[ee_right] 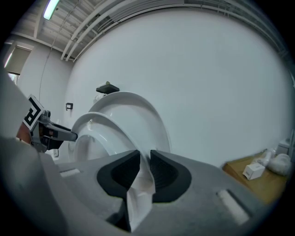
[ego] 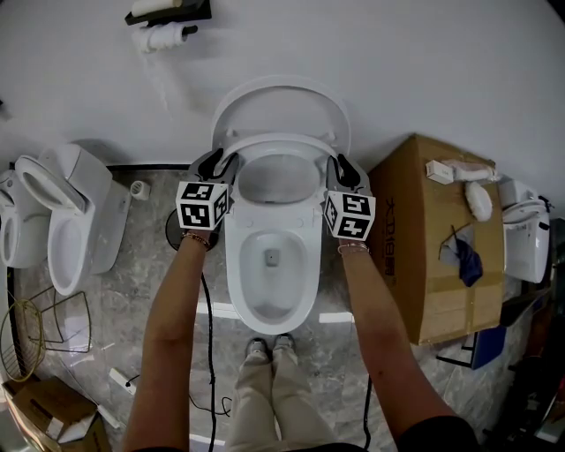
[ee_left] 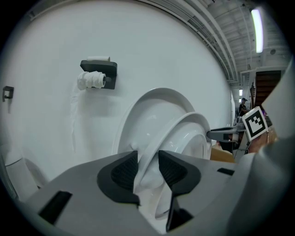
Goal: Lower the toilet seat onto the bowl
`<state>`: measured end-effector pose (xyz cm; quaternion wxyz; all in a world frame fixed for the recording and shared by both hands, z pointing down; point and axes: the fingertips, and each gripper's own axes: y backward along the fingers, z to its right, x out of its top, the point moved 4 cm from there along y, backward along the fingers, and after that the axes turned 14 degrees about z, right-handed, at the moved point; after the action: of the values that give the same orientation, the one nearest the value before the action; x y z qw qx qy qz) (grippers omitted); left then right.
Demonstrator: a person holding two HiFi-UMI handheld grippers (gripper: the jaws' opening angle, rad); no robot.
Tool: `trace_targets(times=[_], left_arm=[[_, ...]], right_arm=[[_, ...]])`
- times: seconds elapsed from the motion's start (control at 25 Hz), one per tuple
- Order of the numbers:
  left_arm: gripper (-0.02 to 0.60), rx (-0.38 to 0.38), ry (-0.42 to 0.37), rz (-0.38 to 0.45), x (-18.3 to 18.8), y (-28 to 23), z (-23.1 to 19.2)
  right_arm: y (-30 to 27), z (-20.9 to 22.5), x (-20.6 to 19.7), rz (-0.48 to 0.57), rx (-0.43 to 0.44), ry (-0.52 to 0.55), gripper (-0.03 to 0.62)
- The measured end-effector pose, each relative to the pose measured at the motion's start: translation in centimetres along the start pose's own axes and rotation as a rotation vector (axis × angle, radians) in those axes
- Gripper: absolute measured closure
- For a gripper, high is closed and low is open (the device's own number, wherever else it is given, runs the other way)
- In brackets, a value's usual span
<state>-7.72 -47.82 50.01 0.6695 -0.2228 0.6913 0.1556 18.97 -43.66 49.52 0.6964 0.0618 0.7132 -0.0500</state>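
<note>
Toilet seat (ego: 278, 141) is white, glossy, an oval ring, raised partway: it tilts forward off the lid (ego: 281, 99), which stands upright against the white wall. The seat is above the back of the bowl (ego: 235, 269), not down on it. Bowl is white, open, with water at the bottom.

Left gripper (ego: 221, 164) is clamped narrow on the seat's left rim; in the left gripper view the rim edge runs right between the two dark pads. Right gripper (ego: 340, 168) is the same on the right rim, jaws nearly together with the thin seat edge pinched between the pads. Both are held at about the same height, one each side of the ring.

Writing: each gripper's marker cube (ego: 203, 204) shows black-and-white square patterns, no letters. Cardboard box (ego: 433, 265), just right of the toilet, has dark print on its side, too small to read. Small white box (ego: 440, 171) on top of it, label unreadable.

Toilet paper holder (ego: 169, 11) is black, on the wall up left, with a roll (ego: 163, 37) trailing a strip down. Second white toilet (ego: 75, 221) stands at far left, on the grey marble floor (ego: 132, 291).
</note>
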Motion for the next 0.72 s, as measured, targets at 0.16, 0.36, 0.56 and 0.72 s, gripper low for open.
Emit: trace_targets(times=[0.16, 0.36, 0.56, 0.72], left_arm=[[0.443, -0.009, 0.020, 0.003, -0.2, 1.0, 0.3], [0.445, -0.016, 0.041, 0.023, -0.2, 2.6, 0.9], [0.445, -0.027, 0.052, 0.035, -0.5, 4.5, 1.8], [0.445, -0.041, 0.044, 0.038, -0.8, 6.1, 2.6]], right_arm=[[1.2, -0.3, 0.0, 0.004, 0.001, -0.016, 0.523], [2.8, -0.7, 0.0, 0.018, 0.000, -0.042, 0.522], [5.0, -1.2, -0.1, 0.034, 0.000, -0.051, 0.522], [6.8, -1.7, -0.3, 0.049, -0.003, -0.056, 0.520]])
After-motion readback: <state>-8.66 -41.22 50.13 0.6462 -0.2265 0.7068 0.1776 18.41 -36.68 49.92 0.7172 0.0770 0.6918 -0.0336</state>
